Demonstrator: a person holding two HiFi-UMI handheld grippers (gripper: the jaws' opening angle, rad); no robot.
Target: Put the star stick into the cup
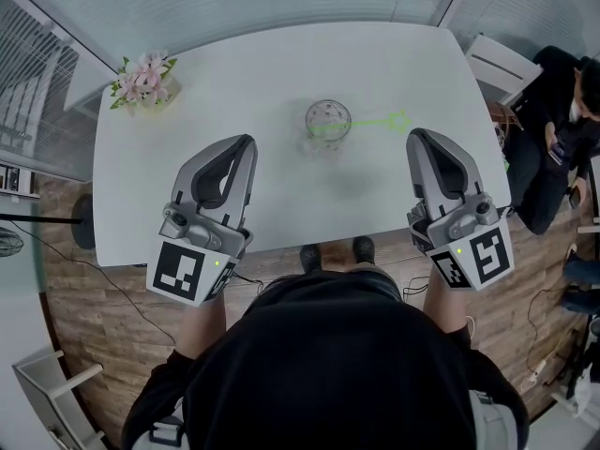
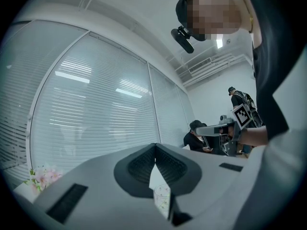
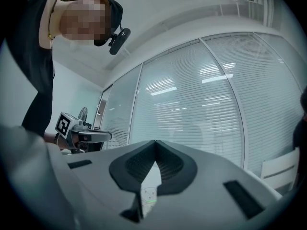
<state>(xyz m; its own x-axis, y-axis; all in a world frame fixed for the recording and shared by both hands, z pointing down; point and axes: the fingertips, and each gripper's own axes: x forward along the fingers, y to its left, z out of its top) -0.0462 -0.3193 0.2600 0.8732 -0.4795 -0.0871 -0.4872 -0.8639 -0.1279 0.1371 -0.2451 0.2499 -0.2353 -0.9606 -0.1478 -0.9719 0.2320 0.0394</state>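
Green star stick [image 1: 371, 123] crosswise from cup [image 1: 308, 115], star rightward

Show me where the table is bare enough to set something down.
Bare: the stretch between the flowers and the cup, the far edge behind the cup, and the near middle between the left gripper and right gripper. Crowded: right of the cup, where the star stick lies.
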